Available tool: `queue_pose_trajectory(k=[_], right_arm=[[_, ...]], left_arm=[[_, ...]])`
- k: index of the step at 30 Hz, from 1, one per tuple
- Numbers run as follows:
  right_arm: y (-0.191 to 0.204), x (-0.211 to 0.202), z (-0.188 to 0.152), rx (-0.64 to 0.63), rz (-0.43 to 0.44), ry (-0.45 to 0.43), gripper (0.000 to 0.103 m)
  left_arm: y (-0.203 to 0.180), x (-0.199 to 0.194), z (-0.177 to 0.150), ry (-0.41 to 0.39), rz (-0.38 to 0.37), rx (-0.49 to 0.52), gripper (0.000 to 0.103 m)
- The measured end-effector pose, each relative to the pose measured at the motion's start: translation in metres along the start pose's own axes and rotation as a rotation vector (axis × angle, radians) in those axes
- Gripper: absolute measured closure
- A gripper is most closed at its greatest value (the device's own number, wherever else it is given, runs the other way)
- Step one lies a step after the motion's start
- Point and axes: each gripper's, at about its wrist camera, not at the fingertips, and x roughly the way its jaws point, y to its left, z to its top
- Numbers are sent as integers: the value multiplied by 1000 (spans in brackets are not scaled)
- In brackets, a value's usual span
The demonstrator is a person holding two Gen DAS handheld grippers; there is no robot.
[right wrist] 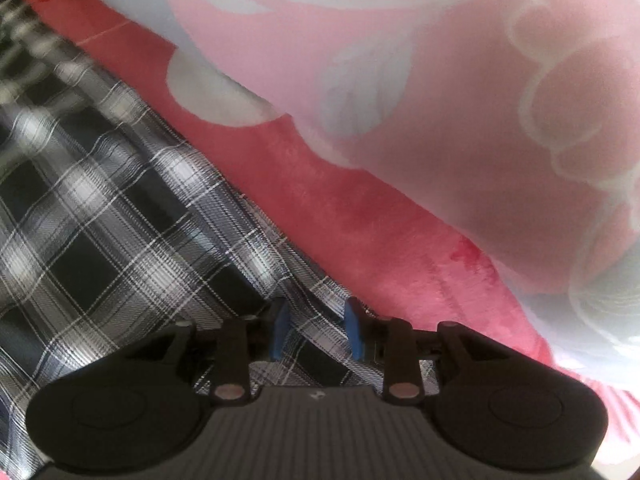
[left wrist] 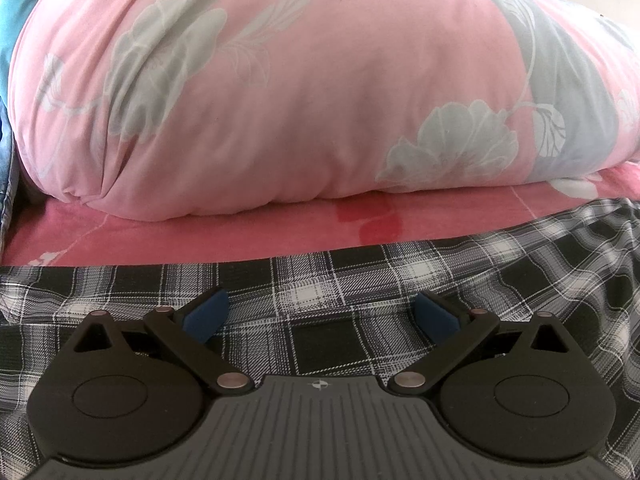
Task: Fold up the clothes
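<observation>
Two grippers are working over one plaid garment [left wrist: 360,280], which is lying spread on the pink bed sheet [left wrist: 200,232], its far hem running alongside the sheet's bare strip in front of the floral pillow [left wrist: 280,100].

Left gripper [left wrist: 322,316] is hovering with jaws standing wide apart, nothing between them, plaid cloth lying flat beneath.

Right gripper [right wrist: 316,332] is pointing steeply down at the garment's edge, jaws partly parted; a ridge of plaid is sitting between the blue pads [right wrist: 354,332], but whether either pad is touching it is unclear through the blur.

Risks, as judged:
- Ridge is slipping free if the right jaws are not pressing, so the fold is slumping.
- Closing low is likely pinching the sheet along with the cloth.
- Pillow is crowding the far edge; a fold carried that way is likely snagging on it.
</observation>
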Motion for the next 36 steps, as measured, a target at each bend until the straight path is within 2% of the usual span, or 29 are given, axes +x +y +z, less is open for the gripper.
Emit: queue_pose_trajectory(k=[2,6,13,14,17,19,23,27,30,33,36], right_arm=[[-3,-2,-1,16,14,0,71],[2,-9,-7,28,-19,-32,73],[22,-19,-23,82,-88,-116,90],[23,-18,-23,93,-96,-125,96],[33,-9,-24,90,-141,-147,102],[37,2,-28,84,-174,-163,102],[39,-6,-31,81,-231,-183,103],[43,-8,-26,53,-278,-184,103],[46,-4,-22,39,-312,-183,103],[49,9,-21,44,-340,-170,103],[43,8,-24,120,-358,-201,102]], left_arm=[[-1,0,1,1,2,2,2],[-3,3,3,3,9,8,1],[-5,3,4,4,11,10,1],[-5,3,3,4,11,11,1],[-5,1,6,5,9,11,1],[-5,-1,9,2,12,2,2],[-1,-15,13,-45,23,-11,2],[-8,-22,18,-81,35,18,2],[-10,-18,19,-74,29,34,2],[-13,-6,12,-10,47,47,2],[-8,-2,9,16,33,14,2]])
